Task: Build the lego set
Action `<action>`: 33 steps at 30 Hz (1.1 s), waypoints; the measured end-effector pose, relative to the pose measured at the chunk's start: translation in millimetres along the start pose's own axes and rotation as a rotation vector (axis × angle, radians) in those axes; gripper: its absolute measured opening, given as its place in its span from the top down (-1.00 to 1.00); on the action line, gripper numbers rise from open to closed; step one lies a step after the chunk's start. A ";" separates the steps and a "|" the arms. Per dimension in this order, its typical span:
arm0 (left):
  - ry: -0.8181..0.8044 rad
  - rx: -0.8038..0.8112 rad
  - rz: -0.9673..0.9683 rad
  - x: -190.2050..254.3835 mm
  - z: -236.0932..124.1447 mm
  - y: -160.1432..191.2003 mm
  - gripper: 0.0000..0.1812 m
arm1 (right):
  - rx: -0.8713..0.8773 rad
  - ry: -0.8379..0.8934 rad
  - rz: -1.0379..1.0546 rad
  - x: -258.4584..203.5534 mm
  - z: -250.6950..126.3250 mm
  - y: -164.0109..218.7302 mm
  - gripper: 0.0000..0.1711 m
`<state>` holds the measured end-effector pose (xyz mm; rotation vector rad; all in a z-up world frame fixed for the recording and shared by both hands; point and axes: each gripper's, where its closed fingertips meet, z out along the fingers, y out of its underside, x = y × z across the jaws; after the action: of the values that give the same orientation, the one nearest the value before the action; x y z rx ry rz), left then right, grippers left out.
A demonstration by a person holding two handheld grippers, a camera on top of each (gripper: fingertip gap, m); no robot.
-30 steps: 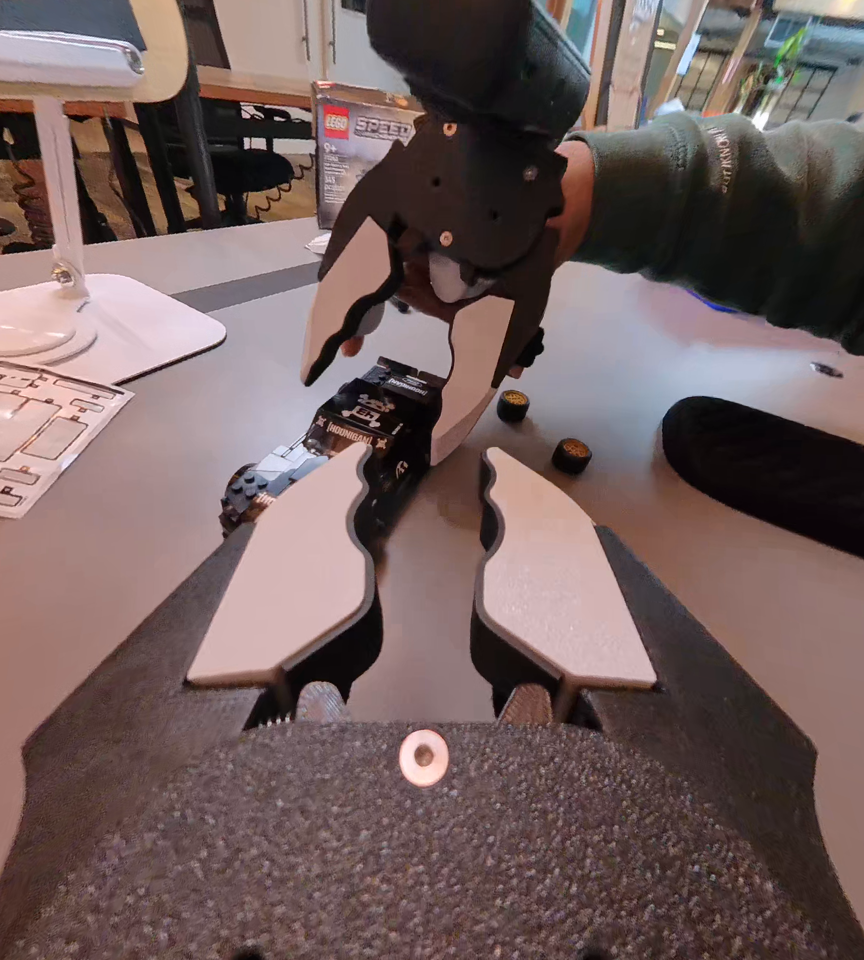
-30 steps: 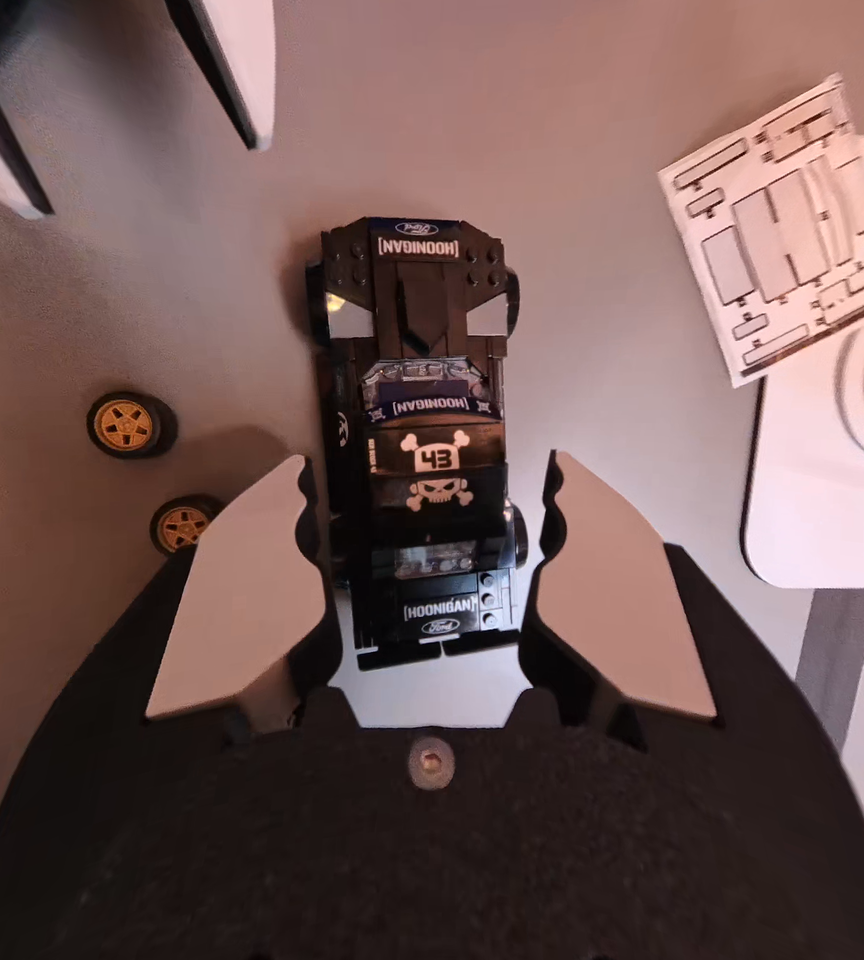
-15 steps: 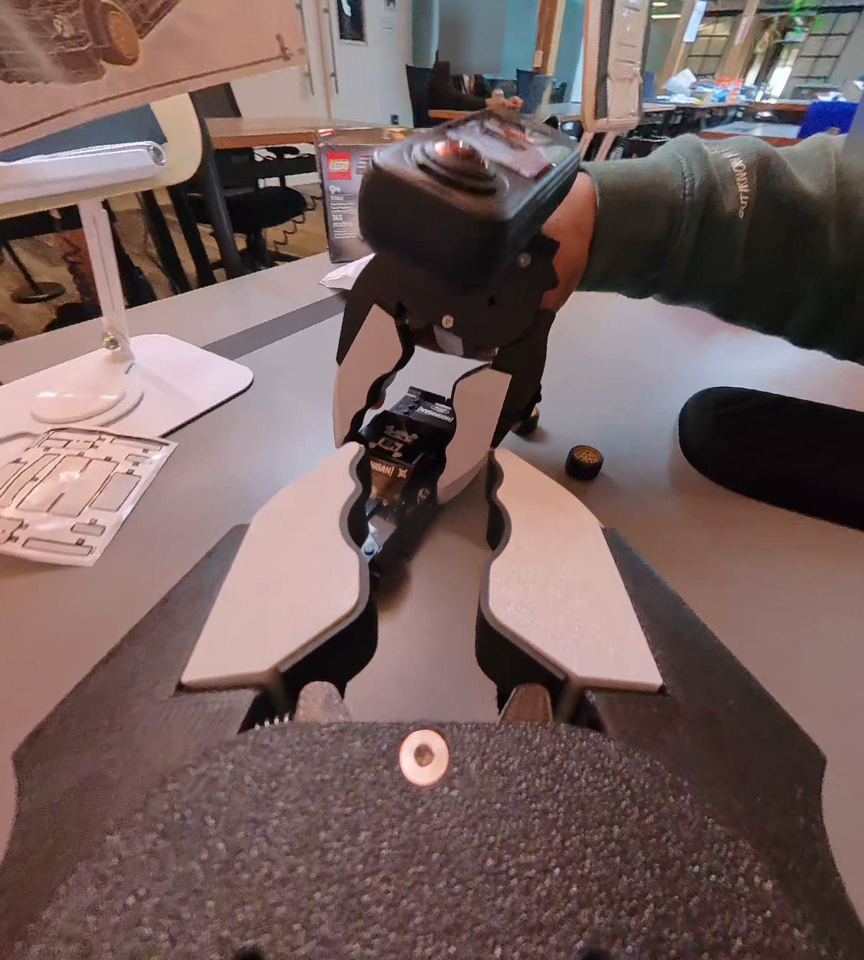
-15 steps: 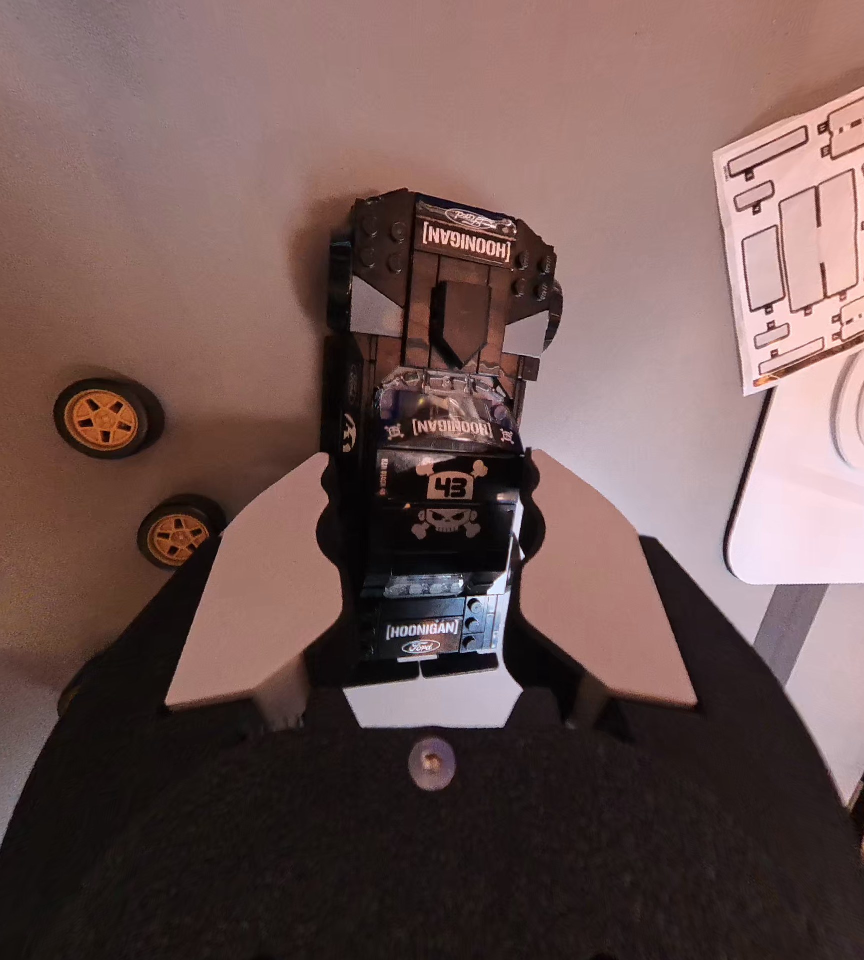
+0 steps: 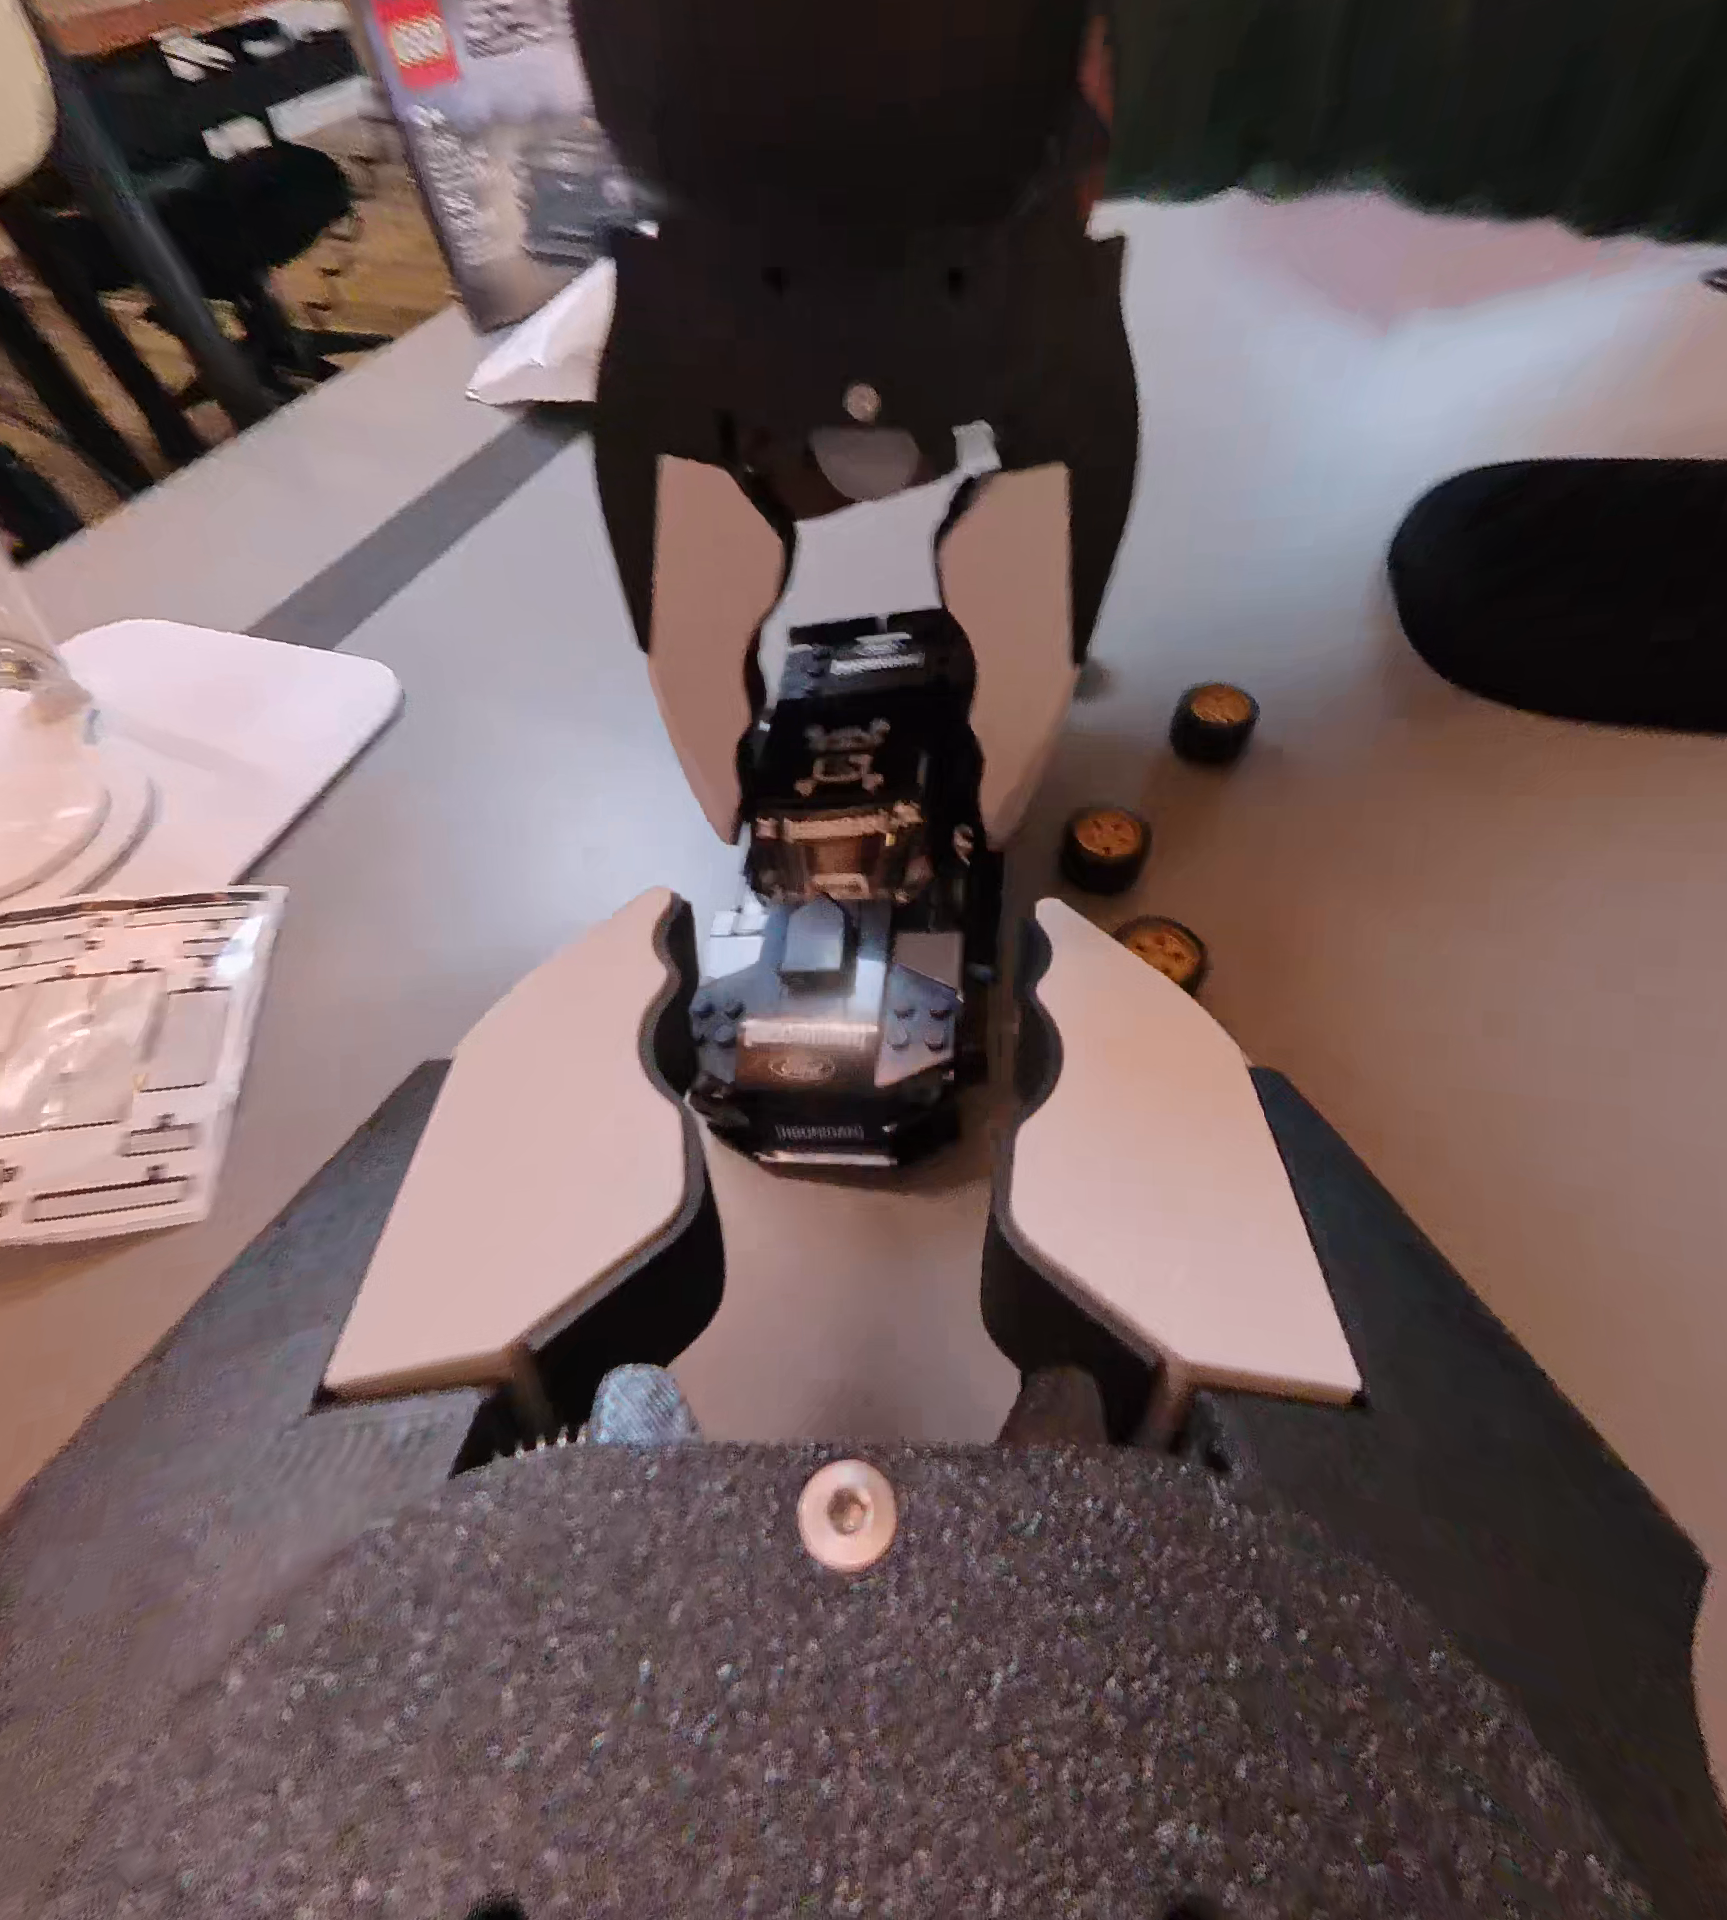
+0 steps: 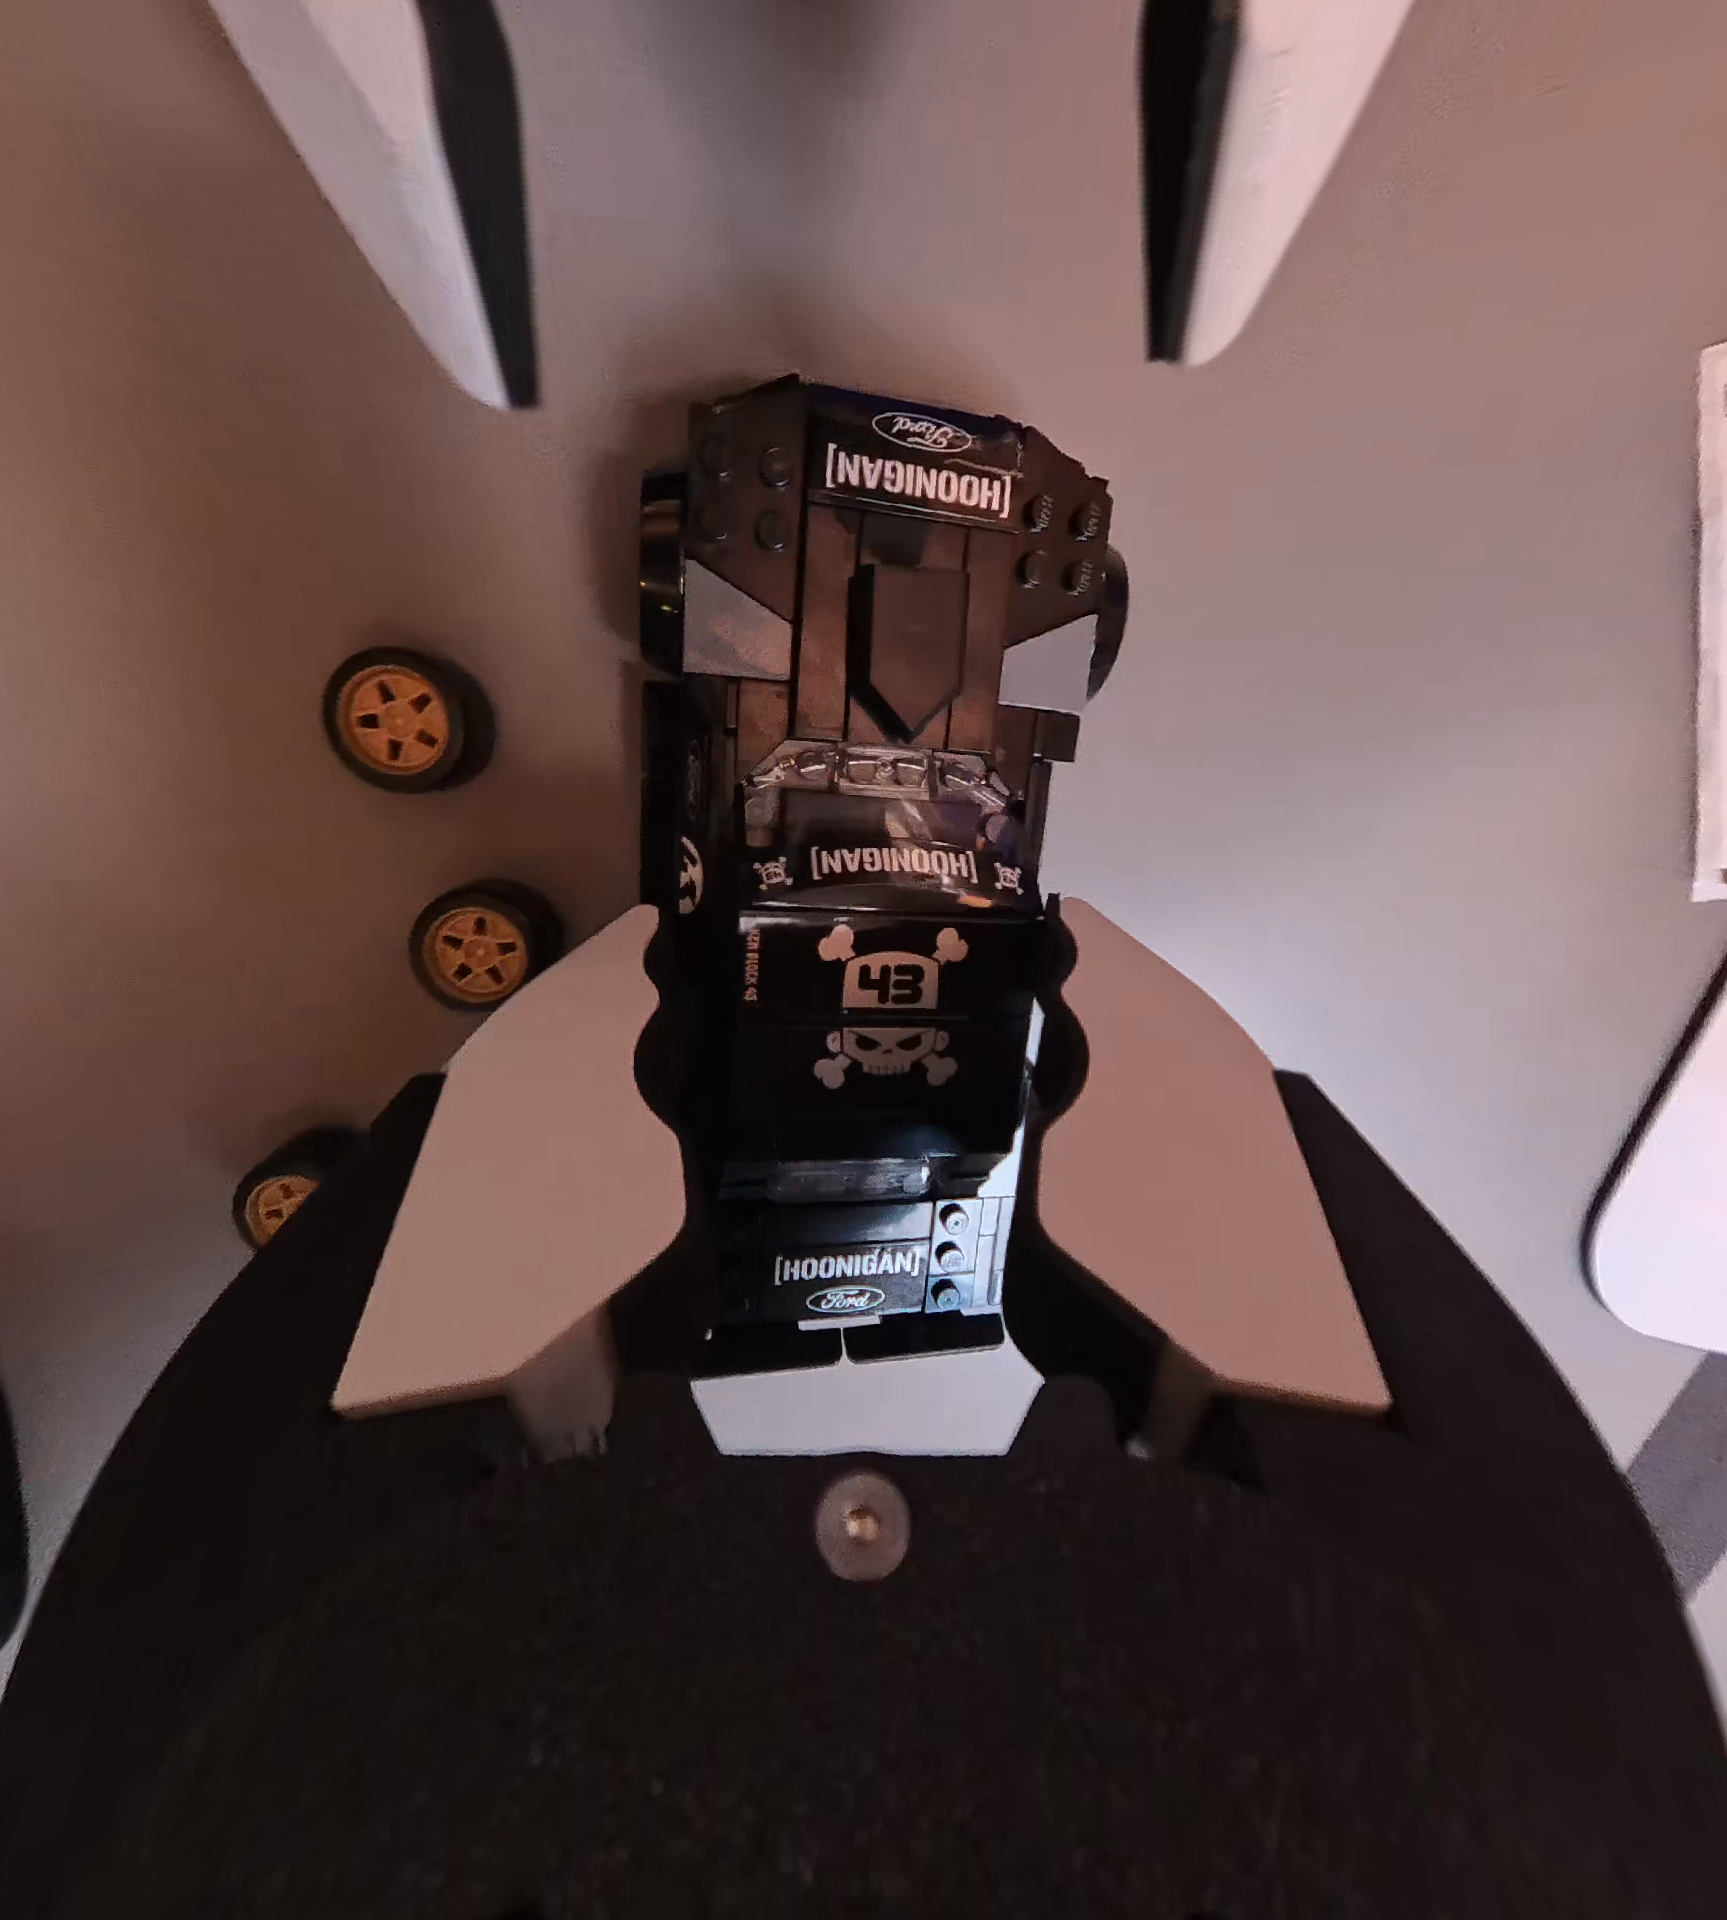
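Black toy car [image 6: 880,831] sits on the grey table [image 6: 1358,520], nose toward the left gripper, tail inside the right gripper.

Right gripper [image 6: 854,966]: fingers closed against both flanks of the car at the roof section, gripping it from above. Rear end of the car lies between the finger roots. In the left wrist view the same gripper [image 5: 864,821] comes down from the far side, tips at the cabin.

Left gripper [image 5: 848,945]: jaws spread, one finger on each side of the car's nose. Fingers look just clear of the bodywork, but the picture is blurred, so contact cannot be ruled out. From the right wrist view its two white fingers [image 6: 402,208] flank the space just beyond the nose, apart from it.

Three loose wheels with gold hubs lie on the table along one side of the car: first wheel [image 6: 409,719] near the front fender, second wheel [image 6: 480,945] beside the door, third wheel [image 6: 282,1195] partly hidden behind the right gripper's body.

Sticker sheet [image 5: 59,1049] lies flat on the opposite side of the car, well apart. White stand base [image 5: 152,727] just beyond the sheet. Boxed set [image 5: 485,135] stands at the far table edge, behind the car.
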<state>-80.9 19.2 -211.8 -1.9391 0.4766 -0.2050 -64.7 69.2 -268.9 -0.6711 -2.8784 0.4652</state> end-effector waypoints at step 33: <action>-0.283 -0.144 0.641 0.8 11.3 33.5 0.57 | 0.336 -0.438 0.148 -12.2 -14.9 -19.9 0.23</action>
<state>-84.0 16.9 -247.0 -1.8132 0.9068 0.5193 -58.7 50.7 -249.2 -0.8081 -3.0256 1.2225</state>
